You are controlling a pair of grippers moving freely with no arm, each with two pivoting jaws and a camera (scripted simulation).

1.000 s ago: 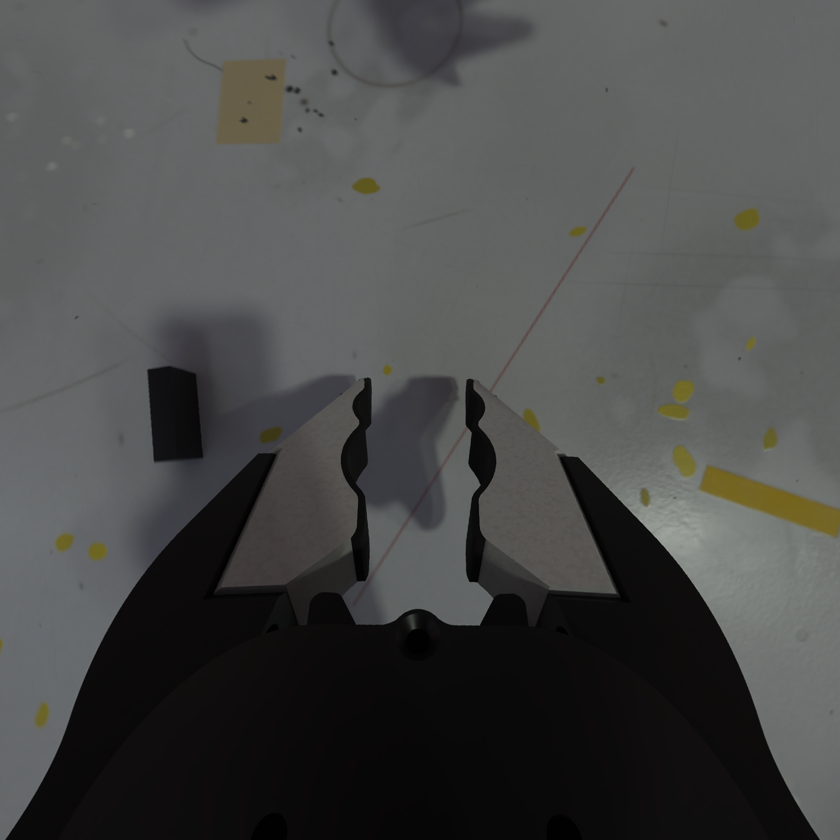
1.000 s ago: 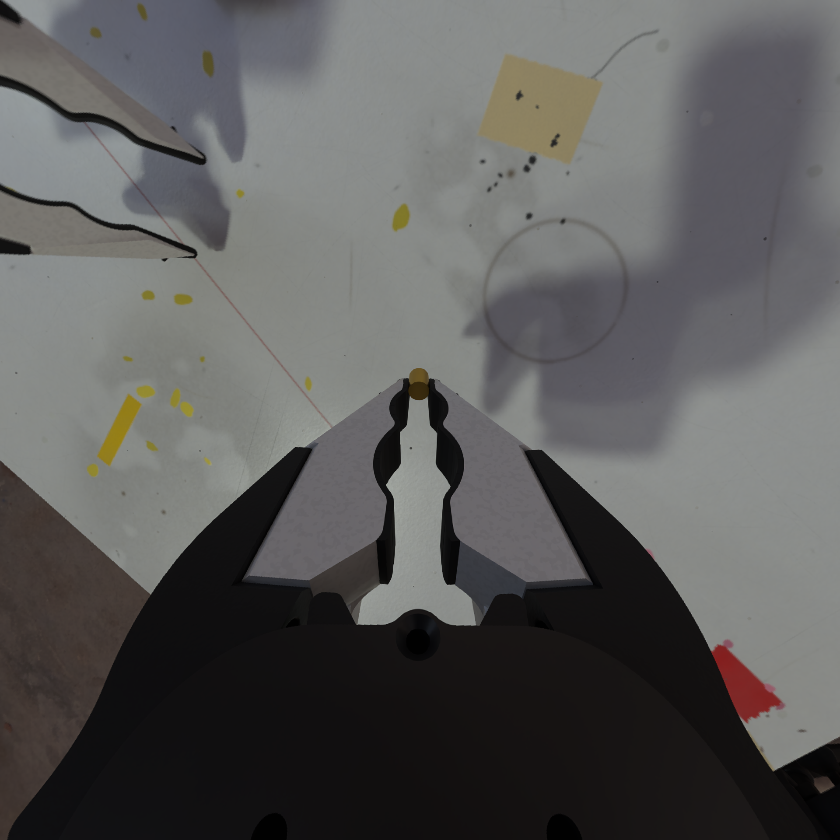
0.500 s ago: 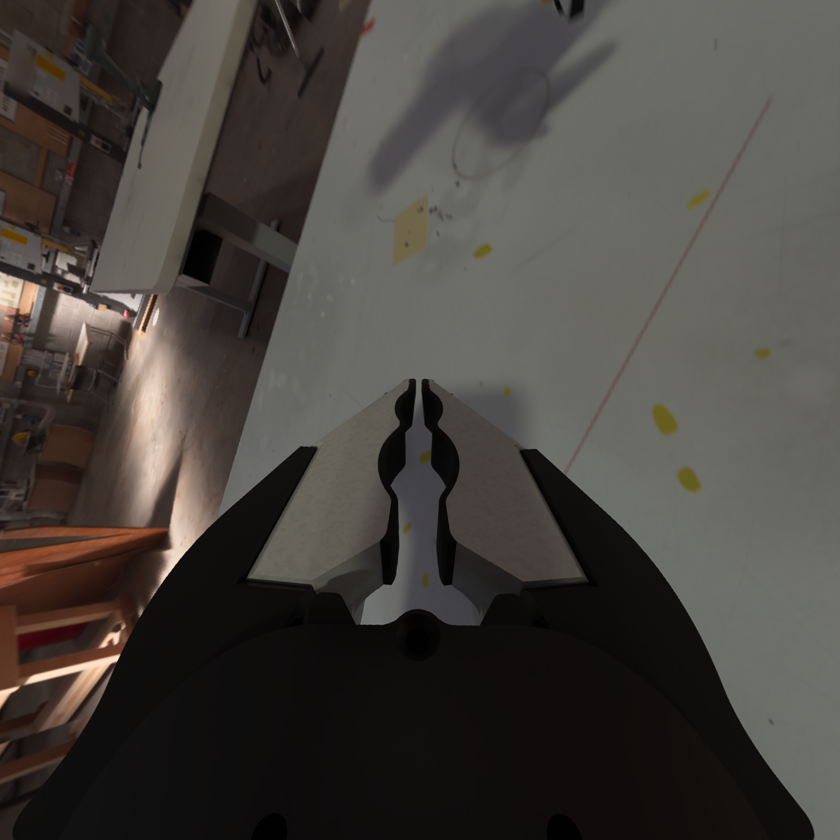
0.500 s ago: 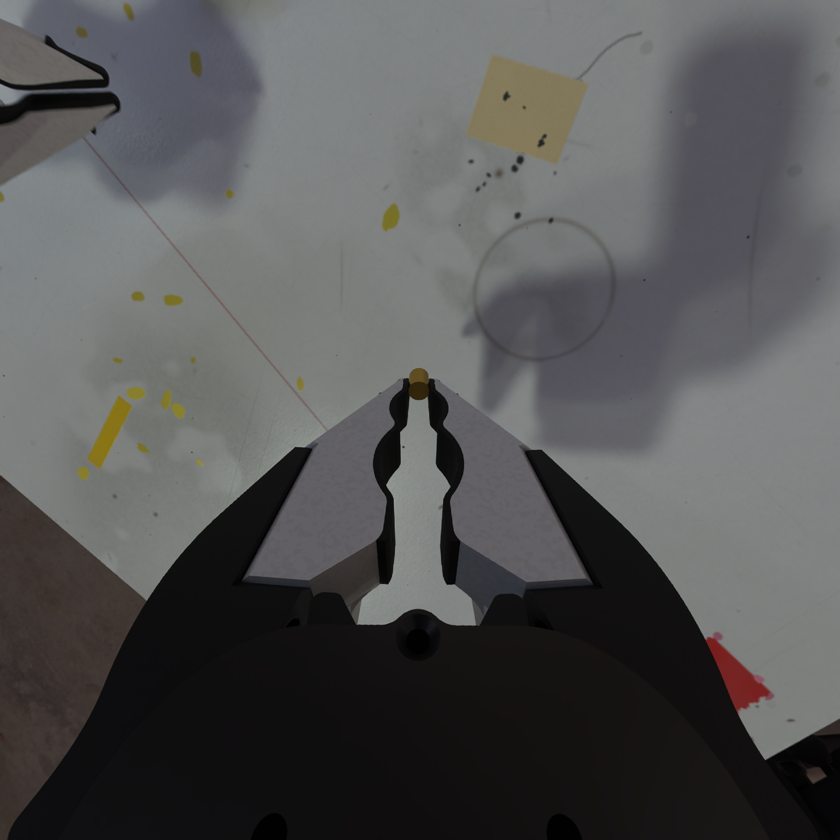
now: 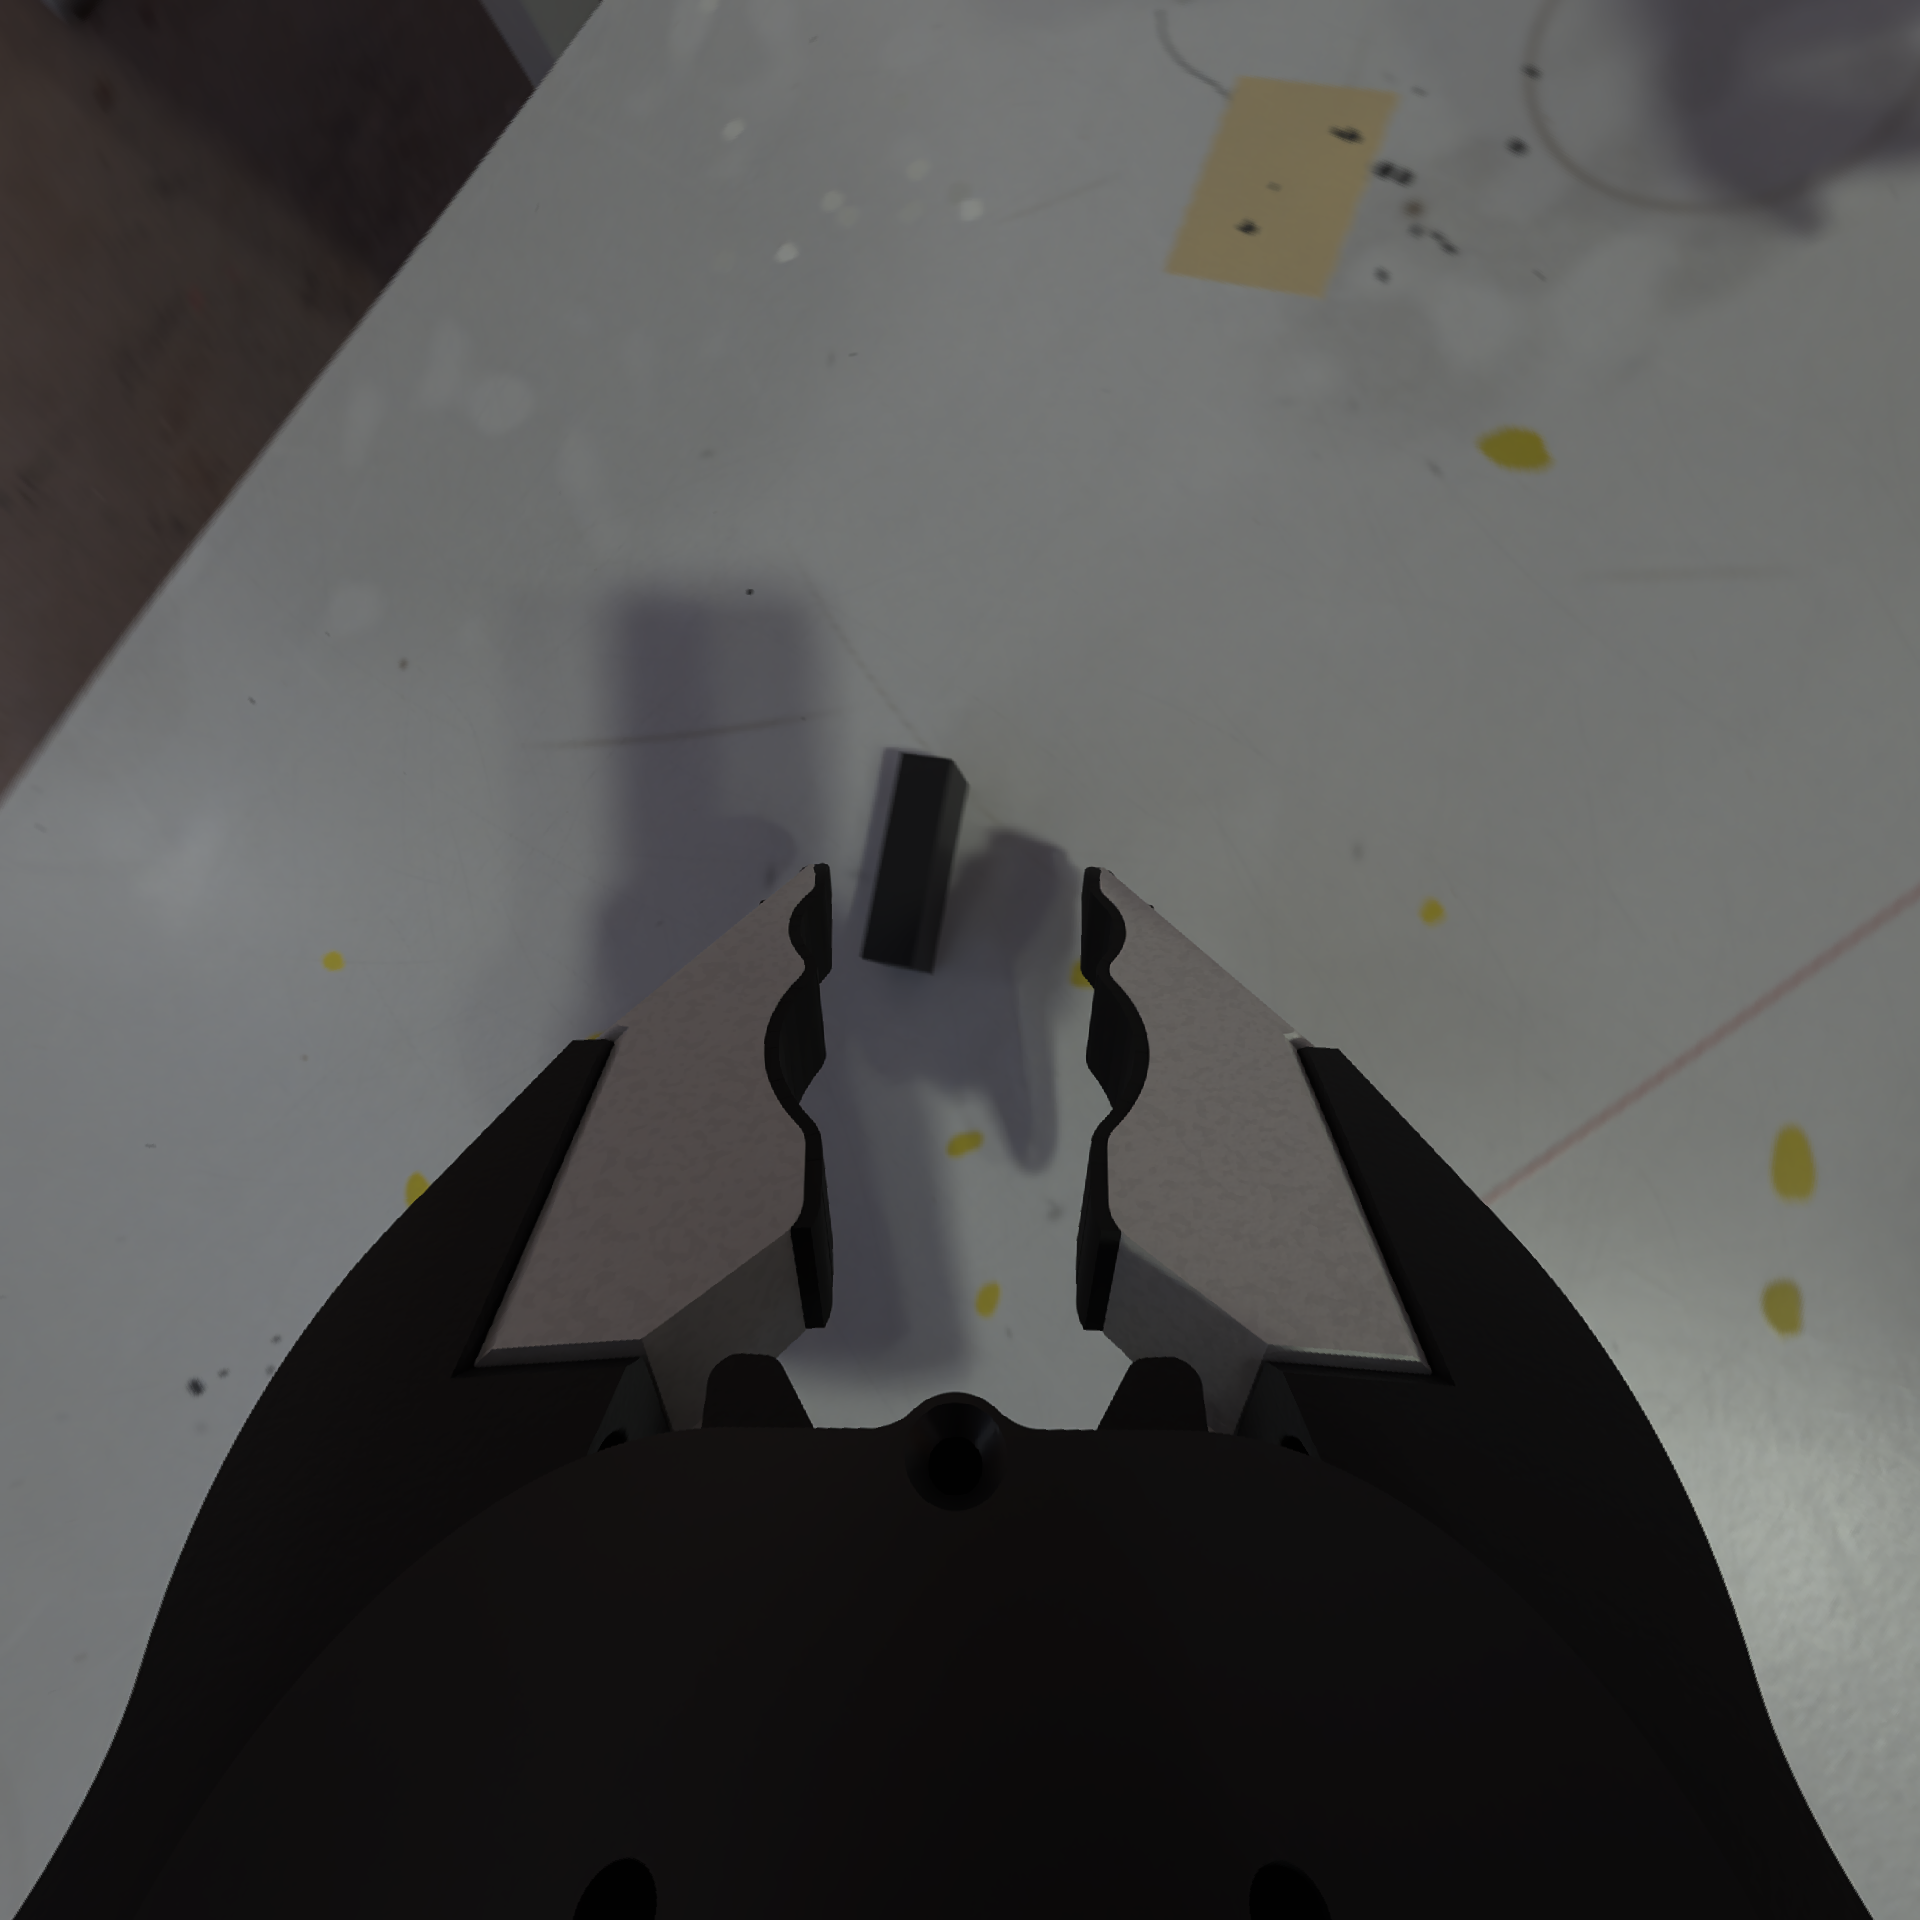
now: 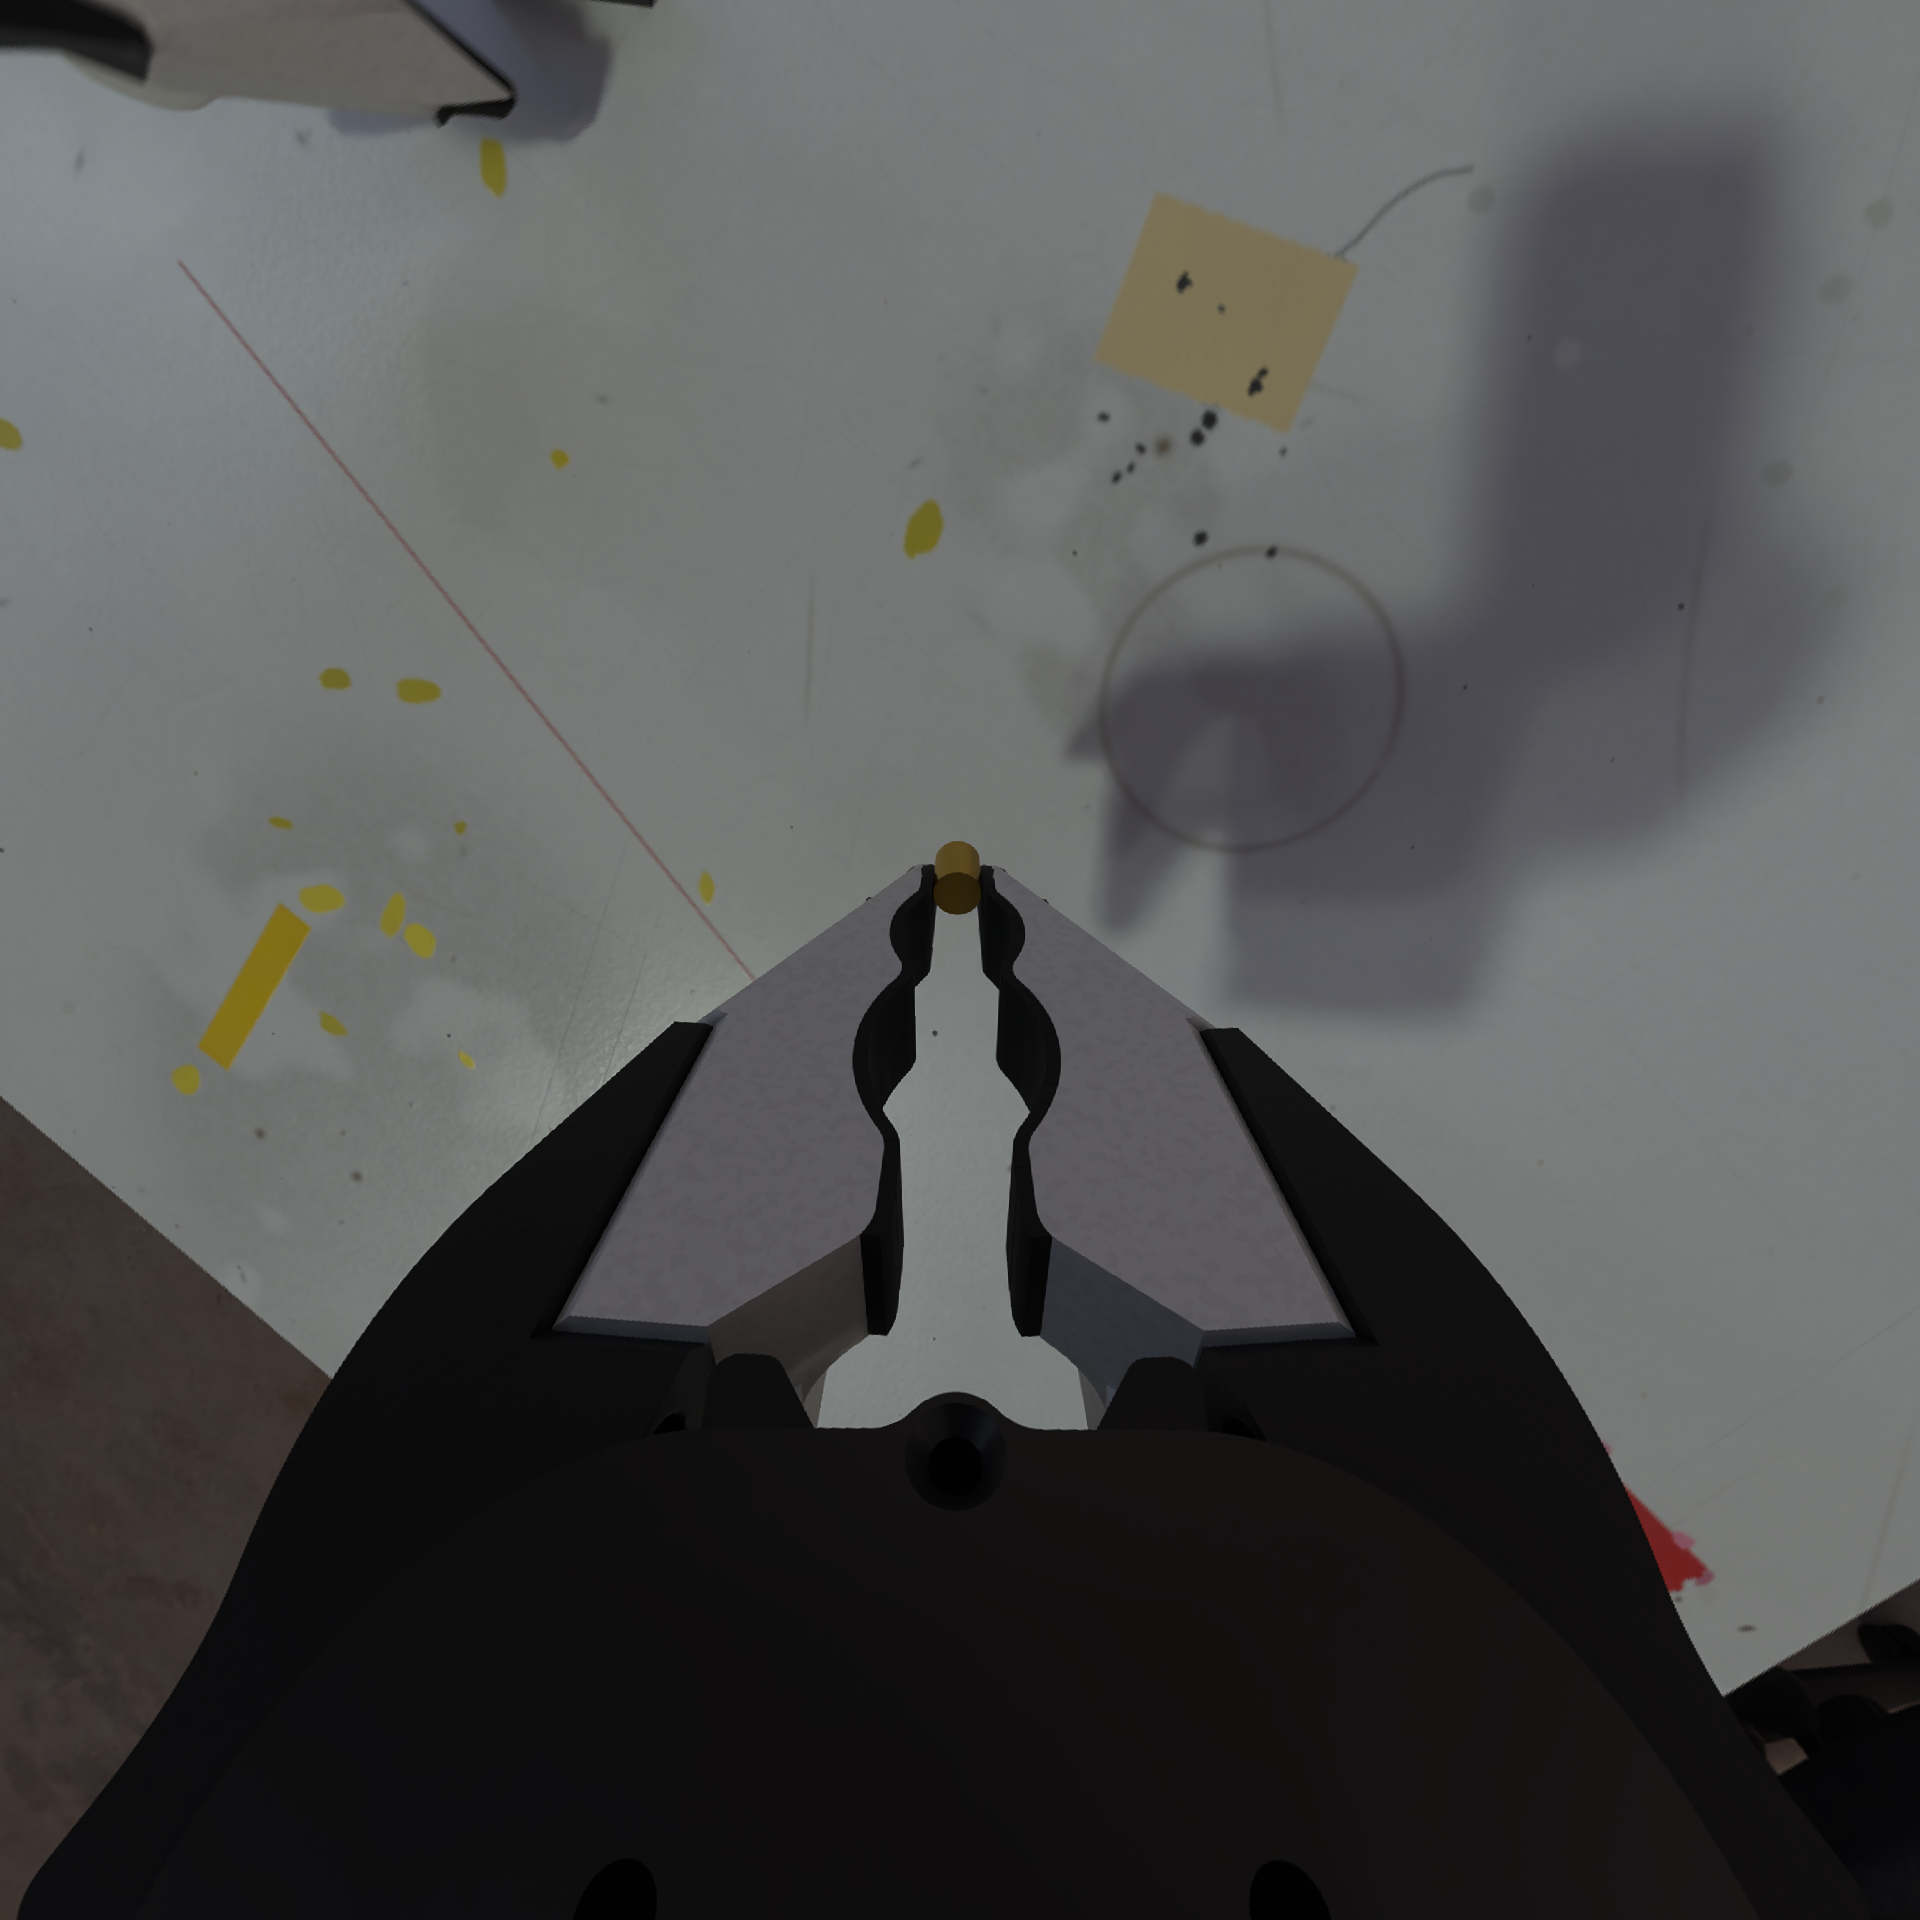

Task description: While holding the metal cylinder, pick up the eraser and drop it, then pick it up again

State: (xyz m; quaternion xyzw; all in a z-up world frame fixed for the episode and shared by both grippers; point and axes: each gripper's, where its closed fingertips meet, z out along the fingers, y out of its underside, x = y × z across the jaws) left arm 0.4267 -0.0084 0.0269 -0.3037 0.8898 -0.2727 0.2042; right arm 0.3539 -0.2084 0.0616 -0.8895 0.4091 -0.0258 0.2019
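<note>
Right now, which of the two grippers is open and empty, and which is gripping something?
The left gripper is open and empty, jaws spread above the black eraser on the table. The right gripper is clamped on the small brass-coloured metal cylinder at its fingertips.

A workshop: a scuffed white worktable with yellow paint spots and tan tape.

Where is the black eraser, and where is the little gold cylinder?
eraser (image 5: 912,873): left wrist view, on its long top face.
metal cylinder (image 6: 956,881): right wrist view, on its round end.
</note>
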